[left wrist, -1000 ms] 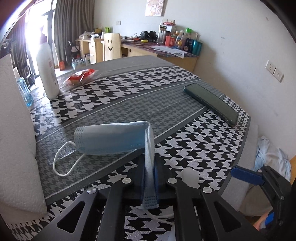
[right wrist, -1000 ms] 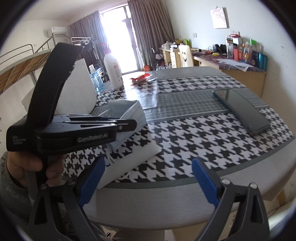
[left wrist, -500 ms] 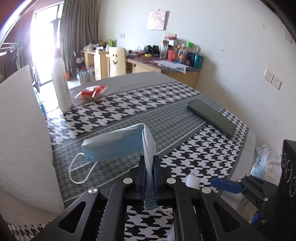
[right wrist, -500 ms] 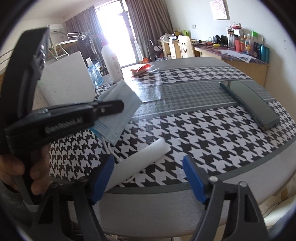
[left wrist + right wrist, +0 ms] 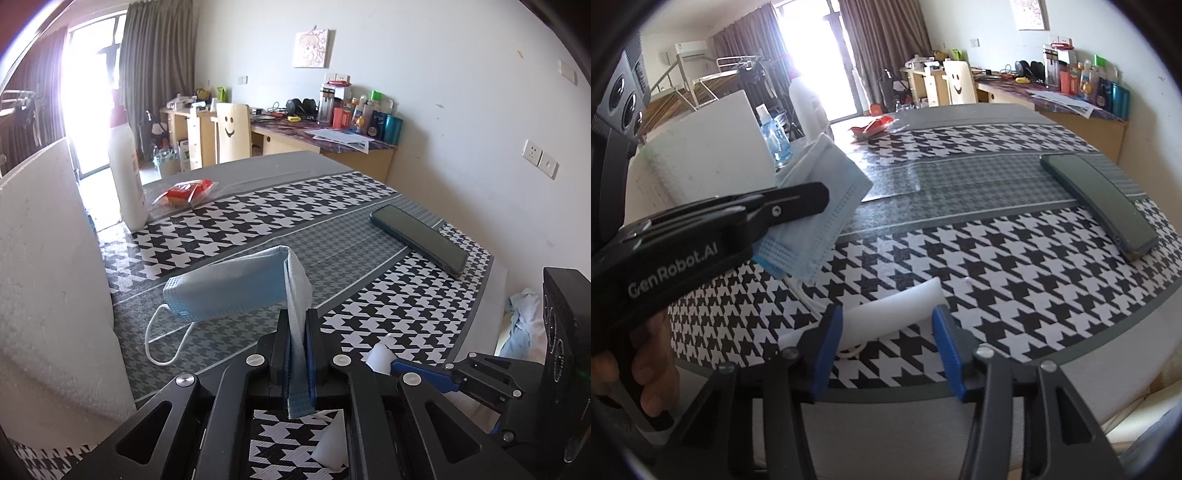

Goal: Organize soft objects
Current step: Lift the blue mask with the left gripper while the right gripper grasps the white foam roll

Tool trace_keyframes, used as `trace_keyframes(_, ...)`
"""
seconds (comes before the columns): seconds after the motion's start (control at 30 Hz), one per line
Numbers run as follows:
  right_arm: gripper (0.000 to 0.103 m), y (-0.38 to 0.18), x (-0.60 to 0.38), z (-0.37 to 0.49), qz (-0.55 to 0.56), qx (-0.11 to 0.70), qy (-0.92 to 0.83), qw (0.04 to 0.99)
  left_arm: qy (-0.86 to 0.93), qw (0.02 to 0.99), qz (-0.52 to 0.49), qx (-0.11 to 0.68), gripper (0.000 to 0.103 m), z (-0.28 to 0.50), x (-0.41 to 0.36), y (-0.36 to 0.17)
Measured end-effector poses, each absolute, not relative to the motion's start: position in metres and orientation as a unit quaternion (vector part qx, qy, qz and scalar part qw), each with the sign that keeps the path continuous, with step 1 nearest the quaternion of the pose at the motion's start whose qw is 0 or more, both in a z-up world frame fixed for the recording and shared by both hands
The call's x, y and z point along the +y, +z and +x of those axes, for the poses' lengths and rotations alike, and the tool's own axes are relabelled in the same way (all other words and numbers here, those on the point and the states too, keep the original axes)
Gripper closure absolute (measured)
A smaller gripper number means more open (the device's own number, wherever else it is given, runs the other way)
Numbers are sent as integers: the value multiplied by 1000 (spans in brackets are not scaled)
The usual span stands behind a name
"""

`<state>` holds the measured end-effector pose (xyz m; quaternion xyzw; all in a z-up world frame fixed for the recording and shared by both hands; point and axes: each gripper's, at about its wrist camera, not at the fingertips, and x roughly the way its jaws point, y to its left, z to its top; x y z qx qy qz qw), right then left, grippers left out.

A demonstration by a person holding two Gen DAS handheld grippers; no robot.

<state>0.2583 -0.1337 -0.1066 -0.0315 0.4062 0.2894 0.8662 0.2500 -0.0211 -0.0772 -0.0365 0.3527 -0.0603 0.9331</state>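
Observation:
My left gripper [image 5: 297,332] is shut on a folded blue face mask [image 5: 236,288] and holds it above the houndstooth table [image 5: 388,295]; its white ear loop [image 5: 162,343] hangs down. The mask [image 5: 820,206] and the left gripper [image 5: 798,201] show at the left of the right wrist view. My right gripper [image 5: 888,332] is open, its blue pads either side of a white foam piece [image 5: 886,314] lying on the table near the front edge. The foam [image 5: 380,358] also shows by the right gripper [image 5: 424,369] in the left wrist view.
A large white foam block [image 5: 48,277] stands at the left. A dark phone [image 5: 417,240] lies at the right of the table. A white bottle [image 5: 125,177] and a red snack packet [image 5: 184,192] are farther back. The table edge [image 5: 997,384] is close in front.
My left gripper has lifted the mask higher off the table. My right gripper has moved forward and narrowed around the white foam piece.

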Motion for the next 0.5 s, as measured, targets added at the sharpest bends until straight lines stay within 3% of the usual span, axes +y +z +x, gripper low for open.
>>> trace_keyframes(0.3,86,-105,-129,264,-44,425,250,869,-64,936,-33,345,96,245,-20,-73)
trace_keyframes(0.5,93,-102,-132,267,-29,422,267,866,-64,938,-32,339,96,239,-16,-68)
